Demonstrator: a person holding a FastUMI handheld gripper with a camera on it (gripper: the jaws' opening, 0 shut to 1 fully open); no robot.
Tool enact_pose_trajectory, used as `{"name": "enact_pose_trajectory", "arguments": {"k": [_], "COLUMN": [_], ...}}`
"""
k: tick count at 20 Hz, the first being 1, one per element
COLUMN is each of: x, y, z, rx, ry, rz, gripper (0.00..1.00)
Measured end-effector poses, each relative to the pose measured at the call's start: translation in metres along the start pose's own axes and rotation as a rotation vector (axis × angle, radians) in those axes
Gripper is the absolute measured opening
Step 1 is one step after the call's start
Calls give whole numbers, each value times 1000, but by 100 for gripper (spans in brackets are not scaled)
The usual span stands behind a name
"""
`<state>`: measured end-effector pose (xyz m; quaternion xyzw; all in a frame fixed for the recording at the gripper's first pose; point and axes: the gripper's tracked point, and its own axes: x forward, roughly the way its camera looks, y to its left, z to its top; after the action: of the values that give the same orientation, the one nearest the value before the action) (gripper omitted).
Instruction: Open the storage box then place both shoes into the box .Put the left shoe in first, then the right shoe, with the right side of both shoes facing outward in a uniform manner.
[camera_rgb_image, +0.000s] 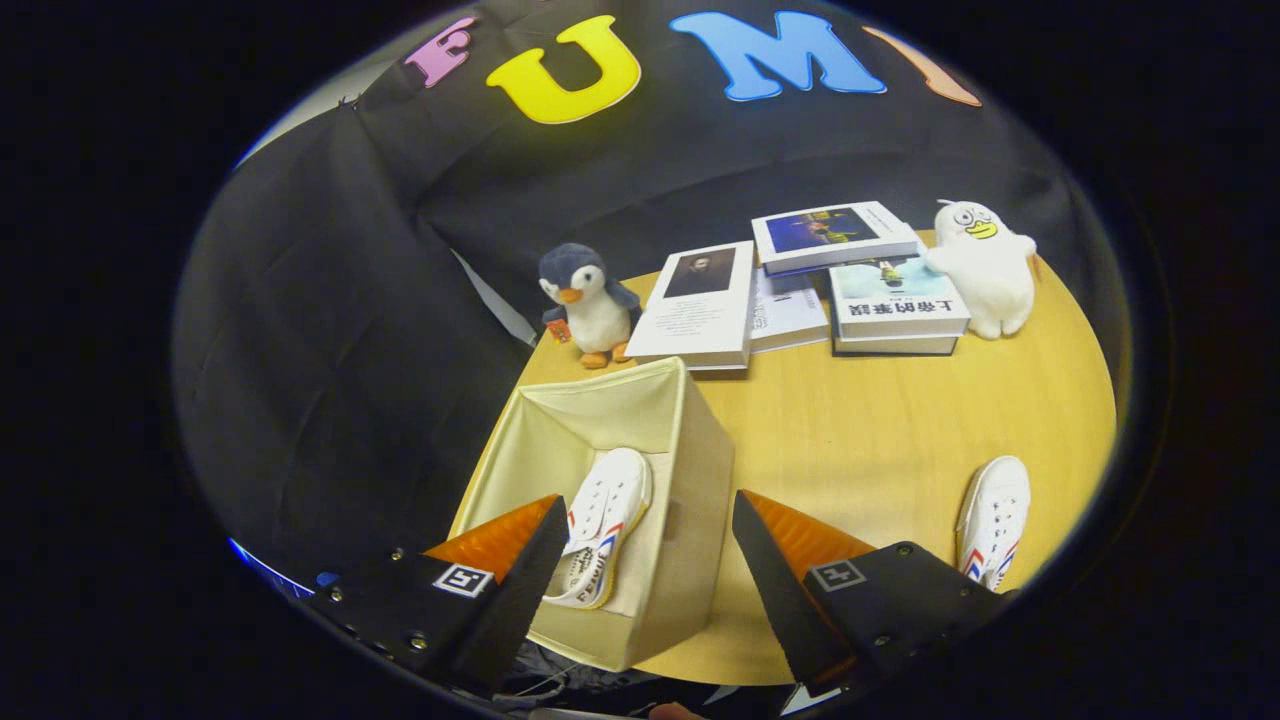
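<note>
Cream fabric storage box (690, 470) standing open, holding white canvas left shoe (605, 525) | gripper (650, 560) hovering, jaws spread, empty | white right shoe (992, 520) waiting on wooden counter (860, 430)

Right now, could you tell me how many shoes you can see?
2. One shoe lies inside the open storage box, just ahead of the open gripper. The other shoe rests on the table, beyond the right finger.

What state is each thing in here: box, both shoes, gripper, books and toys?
Storage box: open, on the table.
Shoe in box: lying inside, between the fingers.
Other shoe: on the table, outside the box.
Gripper: open, holding nothing.
Books: closed, some stacked.
Penguin toy: upright.
White toy: upright beside the books.
</note>
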<state>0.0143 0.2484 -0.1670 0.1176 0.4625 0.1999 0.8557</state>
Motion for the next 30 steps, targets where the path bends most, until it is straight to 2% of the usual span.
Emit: {"name": "enact_pose_trajectory", "arguments": {"k": [9, 15, 21, 30], "x": [-43, -60, -69, -71], "y": [-130, -199, -251, -312], "z": [-9, -21, -46, -91], "rx": [56, 108, 166, 184], "ry": [-25, -24, 11, 119], "rz": [-156, -231, -279, -385], "gripper": [99, 99, 99, 99]}}
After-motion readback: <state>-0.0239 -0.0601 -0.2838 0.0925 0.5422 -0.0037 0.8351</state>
